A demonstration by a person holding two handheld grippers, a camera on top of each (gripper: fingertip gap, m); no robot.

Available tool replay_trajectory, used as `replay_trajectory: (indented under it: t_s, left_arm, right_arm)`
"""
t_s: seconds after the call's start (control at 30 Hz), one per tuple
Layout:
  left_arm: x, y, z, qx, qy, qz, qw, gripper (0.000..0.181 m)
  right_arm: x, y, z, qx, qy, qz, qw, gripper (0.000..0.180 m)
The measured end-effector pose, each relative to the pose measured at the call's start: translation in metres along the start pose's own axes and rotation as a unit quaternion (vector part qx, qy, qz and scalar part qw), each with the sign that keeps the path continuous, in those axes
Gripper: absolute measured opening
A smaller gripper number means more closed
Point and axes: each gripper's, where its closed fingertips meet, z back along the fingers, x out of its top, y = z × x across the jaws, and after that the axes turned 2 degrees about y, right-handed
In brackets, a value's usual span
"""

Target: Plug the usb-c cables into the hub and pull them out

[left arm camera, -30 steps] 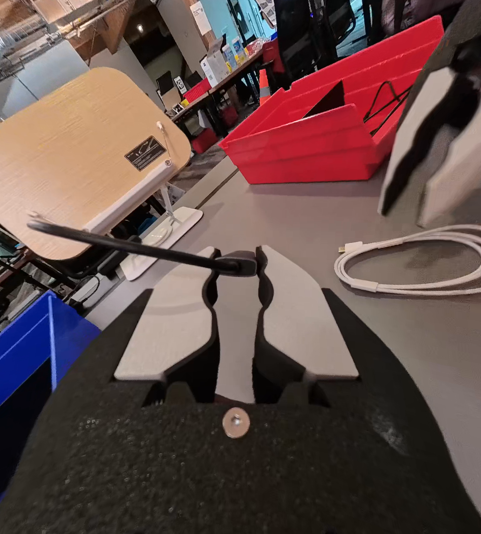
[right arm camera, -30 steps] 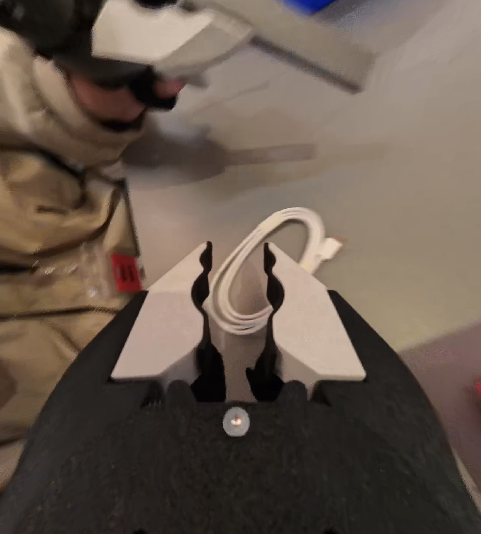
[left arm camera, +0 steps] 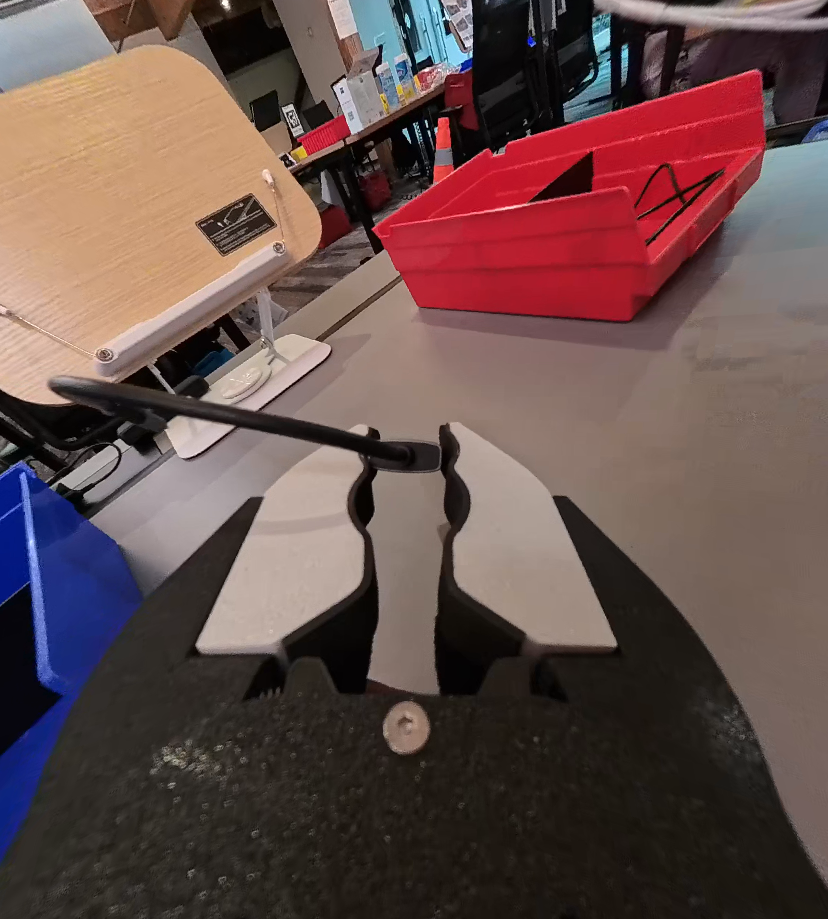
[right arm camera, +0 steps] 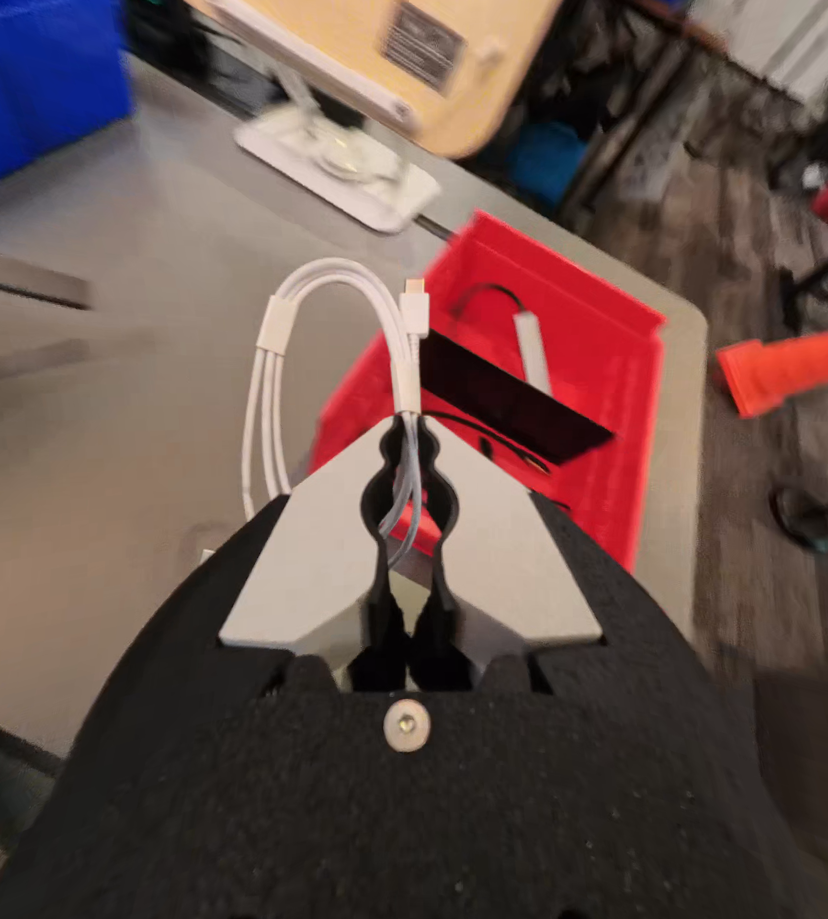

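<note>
Looked like a workshop or lab floor. Grey worktable (left arm camera: pixel 650 447) carried a red parts bin (left arm camera: pixel 526 263), a blue bin (left arm camera: pixel 13 572) at its edge and a tilted wooden stand (left arm camera: pixel 103 199). Farther off: long benches (left arm camera: pixel 382 119) stacked with boxes, an orange traffic cone (left arm camera: pixel 442 154), exposed timber beams overhead.

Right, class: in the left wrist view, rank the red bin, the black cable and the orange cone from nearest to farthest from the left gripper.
1. black cable: clamped at the left gripper's tips, trailing left.
2. red bin: on the table, ahead and right.
3. orange cone: on the floor beyond the table.
</note>
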Motion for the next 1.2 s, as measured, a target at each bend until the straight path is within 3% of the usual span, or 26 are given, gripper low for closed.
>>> replay_trajectory:
  t_s: [0.1,0.2,0.33,0.43,0.6,0.73,0.83,0.87,0.9,0.93,0.97,1.0,1.1,1.2]
  left_arm:
    - [0.003,-0.002,-0.001,-0.009,-0.005,0.009,1.000,0.024]
    - [0.003,-0.006,-0.002,-0.019,-0.004,0.020,1.000,0.024]
    - [0.006,-0.007,0.001,-0.014,-0.008,0.011,1.000,0.024]
    - [0.008,-0.005,0.004,-0.007,-0.010,0.002,1.000,0.024]
    - [0.005,-0.003,0.007,-0.009,-0.010,0.012,1.000,0.024]
    - [0.005,0.000,0.009,-0.024,-0.019,0.037,0.999,0.024]
    - [0.015,-0.004,0.016,-0.080,-0.062,0.079,0.992,0.024]
    - [0.021,-0.009,0.020,-0.115,-0.083,0.096,0.985,0.024]
    - [0.027,-0.016,0.025,-0.163,-0.102,0.111,0.975,0.024]
    - [0.032,-0.024,0.032,-0.212,-0.120,0.124,0.962,0.024]
    - [0.038,-0.027,0.038,-0.242,-0.138,0.135,0.951,0.024]
    - [0.042,-0.028,0.042,-0.261,-0.153,0.149,0.942,0.024]
    - [0.056,-0.022,0.050,-0.293,-0.195,0.212,0.912,0.024]
    - [0.068,-0.018,0.059,-0.315,-0.229,0.259,0.884,0.024]
  right_arm:
    - [-0.033,-0.068,-0.025,-0.065,0.101,-0.021,0.993,0.005]
    - [-0.068,-0.099,-0.066,-0.075,0.205,-0.035,0.975,0.005]
    - [-0.110,-0.090,-0.123,-0.023,0.334,-0.028,0.942,0.005]
    - [-0.142,-0.094,-0.147,-0.040,0.414,0.025,0.909,0.005]
    - [-0.146,-0.109,-0.147,-0.082,0.409,0.005,0.909,0.005]
    - [-0.121,-0.114,-0.133,-0.110,0.338,0.006,0.935,0.018]
    - [-0.069,-0.099,-0.107,-0.113,0.204,-0.015,0.972,0.028]
    - [-0.042,-0.073,-0.101,-0.066,0.132,-0.040,0.988,0.028]
    - [-0.010,-0.029,-0.092,0.033,0.043,-0.083,0.995,0.028]
    - [0.025,0.023,-0.073,0.168,-0.048,-0.121,0.977,0.028]
    - [0.056,0.071,-0.041,0.306,-0.137,-0.130,0.933,0.031]
    - [0.078,0.105,-0.013,0.393,-0.207,-0.120,0.888,0.032]
    - [0.092,0.167,0.026,0.475,-0.316,-0.069,0.819,0.046]
    - [0.078,0.199,0.009,0.477,-0.328,-0.092,0.810,0.054]
